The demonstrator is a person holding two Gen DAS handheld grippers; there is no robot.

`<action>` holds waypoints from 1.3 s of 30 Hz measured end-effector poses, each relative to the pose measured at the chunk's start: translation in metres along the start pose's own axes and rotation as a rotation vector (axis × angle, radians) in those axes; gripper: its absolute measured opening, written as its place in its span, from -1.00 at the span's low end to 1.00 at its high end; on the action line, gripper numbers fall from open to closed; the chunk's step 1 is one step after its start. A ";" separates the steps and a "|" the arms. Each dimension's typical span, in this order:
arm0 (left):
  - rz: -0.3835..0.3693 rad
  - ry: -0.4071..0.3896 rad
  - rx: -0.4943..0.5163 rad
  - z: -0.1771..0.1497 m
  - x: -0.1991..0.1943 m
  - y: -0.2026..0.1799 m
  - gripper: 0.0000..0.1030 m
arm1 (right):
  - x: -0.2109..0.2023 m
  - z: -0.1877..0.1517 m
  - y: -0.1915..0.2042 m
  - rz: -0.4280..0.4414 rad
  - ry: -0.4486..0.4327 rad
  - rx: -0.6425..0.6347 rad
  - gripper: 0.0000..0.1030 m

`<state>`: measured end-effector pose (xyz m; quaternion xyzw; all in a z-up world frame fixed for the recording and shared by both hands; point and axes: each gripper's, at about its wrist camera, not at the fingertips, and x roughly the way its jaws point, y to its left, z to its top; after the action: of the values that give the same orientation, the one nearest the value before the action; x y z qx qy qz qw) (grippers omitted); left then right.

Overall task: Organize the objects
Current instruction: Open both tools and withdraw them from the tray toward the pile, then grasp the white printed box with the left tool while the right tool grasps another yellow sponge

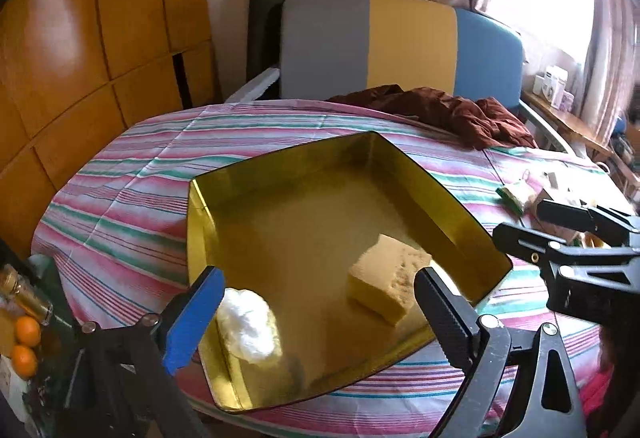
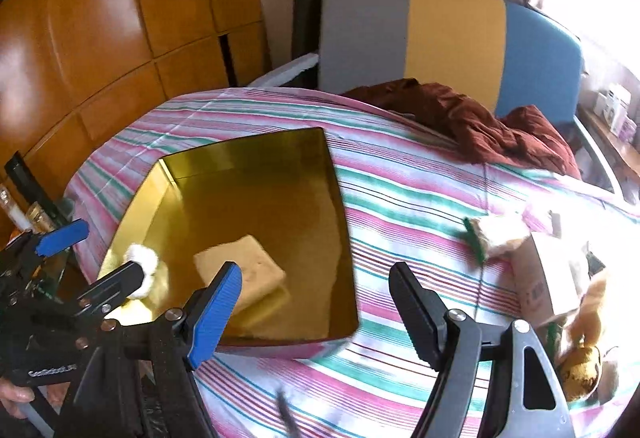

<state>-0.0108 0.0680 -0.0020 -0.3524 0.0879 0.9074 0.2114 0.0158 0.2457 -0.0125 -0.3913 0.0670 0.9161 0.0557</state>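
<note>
**Hovering over the gold tin, both grippers empty**

Lying at the far left of the left wrist view, 2 oranges [image 1: 25, 346] sit beside a bottle [image 1: 24, 296] off the table's edge. The left gripper [image 1: 320, 314] hangs over the near side of the tin [image 1: 420, 174], its fingers spread wide and holding nothing. Between them, inside the tin, a white cotton wad [image 1: 250, 324] lies just beside the blue finger [image 1: 192, 322], and a yellow sponge [image 1: 386, 284] rests close to the black one. The tin stands on the striped cloth [image 1: 132, 190].

Further right, the right gripper [image 2: 316, 312] is equally wide open and empty (its blue finger [image 2: 214, 312] over the tin's near rim, the black one over the cloth). A brown garment [image 2: 480, 122] lies crumpled at the far side. At the right edge sit a green-edged scrubber [image 2: 486, 234], a cardboard box [image 2: 552, 274] and a plush toy [image 2: 580, 370].
</note>
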 end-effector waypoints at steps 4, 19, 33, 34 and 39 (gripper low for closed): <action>-0.033 0.008 0.024 -0.001 0.002 -0.009 0.86 | 0.003 -0.005 -0.017 -0.030 0.016 0.038 0.50; -0.191 0.040 0.098 0.014 0.012 -0.054 0.86 | -0.018 -0.008 -0.146 -0.189 0.031 0.238 0.50; -0.352 0.060 0.239 0.045 0.024 -0.153 0.88 | -0.058 -0.048 -0.323 -0.317 -0.094 0.812 0.50; -0.365 0.068 0.250 0.047 0.028 -0.163 0.88 | -0.058 -0.050 -0.324 -0.318 -0.089 0.819 0.50; -0.412 0.144 0.265 0.055 0.056 -0.207 0.88 | -0.051 -0.050 -0.325 -0.266 -0.064 0.836 0.50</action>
<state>0.0112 0.2879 -0.0017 -0.3957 0.1471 0.7985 0.4292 0.1366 0.5547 -0.0359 -0.3118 0.3793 0.8067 0.3288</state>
